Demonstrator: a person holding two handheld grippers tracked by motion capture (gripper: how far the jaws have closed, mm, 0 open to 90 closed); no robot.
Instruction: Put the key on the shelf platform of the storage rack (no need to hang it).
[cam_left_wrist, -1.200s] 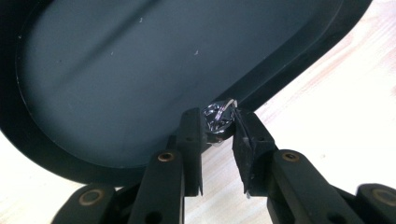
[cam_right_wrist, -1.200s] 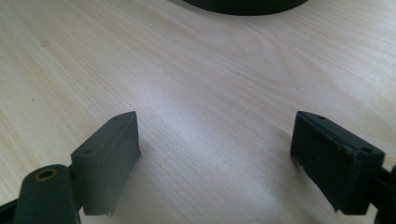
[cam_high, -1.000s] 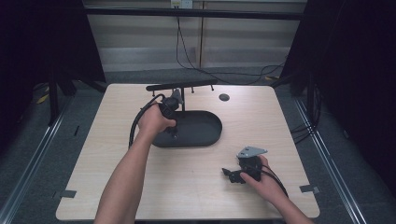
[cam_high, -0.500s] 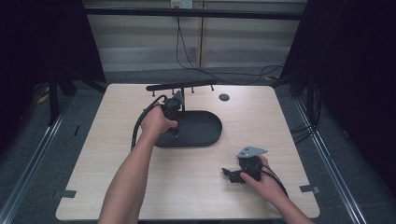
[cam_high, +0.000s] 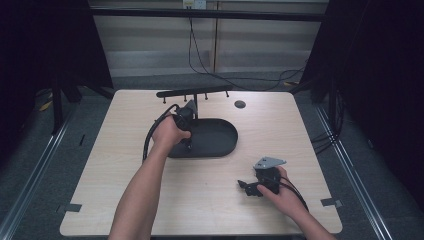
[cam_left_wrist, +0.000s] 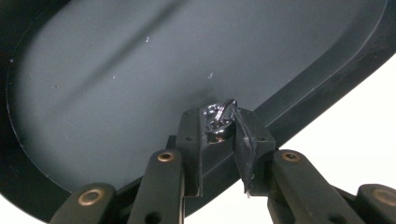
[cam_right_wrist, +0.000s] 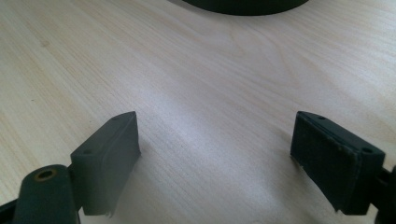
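Between the pads of the left gripper sat a small shiny metal ring, pinched tight just above the floor of a dark oval tray. The tray's rim curved beneath the jaws, with pale wooden table beyond it. Behind the tray stood a black rack with pegs. The right gripper rested low over bare tabletop, its jaws spread wide with nothing between them, the tray's edge ahead.
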